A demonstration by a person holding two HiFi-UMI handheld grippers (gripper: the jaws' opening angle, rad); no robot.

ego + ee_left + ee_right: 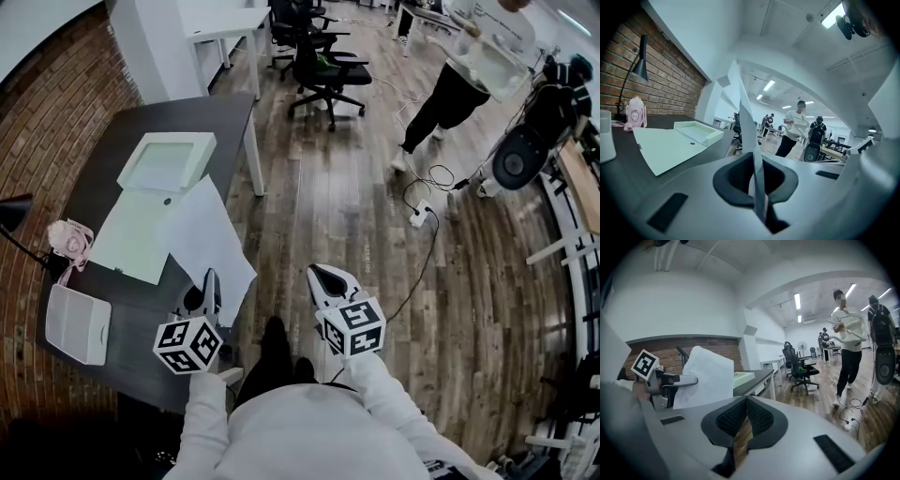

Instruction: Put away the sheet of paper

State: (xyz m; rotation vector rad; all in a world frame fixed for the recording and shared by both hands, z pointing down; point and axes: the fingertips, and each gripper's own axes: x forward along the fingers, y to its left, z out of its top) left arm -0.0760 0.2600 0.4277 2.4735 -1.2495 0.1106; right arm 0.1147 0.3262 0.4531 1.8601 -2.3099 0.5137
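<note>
The left claw was clamped on the near edge of the paper, held up over the surface's edge. The paper looked light, floppy and easily creased, best pinched at an edge. The right claw was closed and empty.

Matt paper sheet, glossy wood floor

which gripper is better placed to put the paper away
Left: left gripper is shut on the white paper sheet beside the pale green open folder; the right gripper is empty over the wooden floor.
</note>
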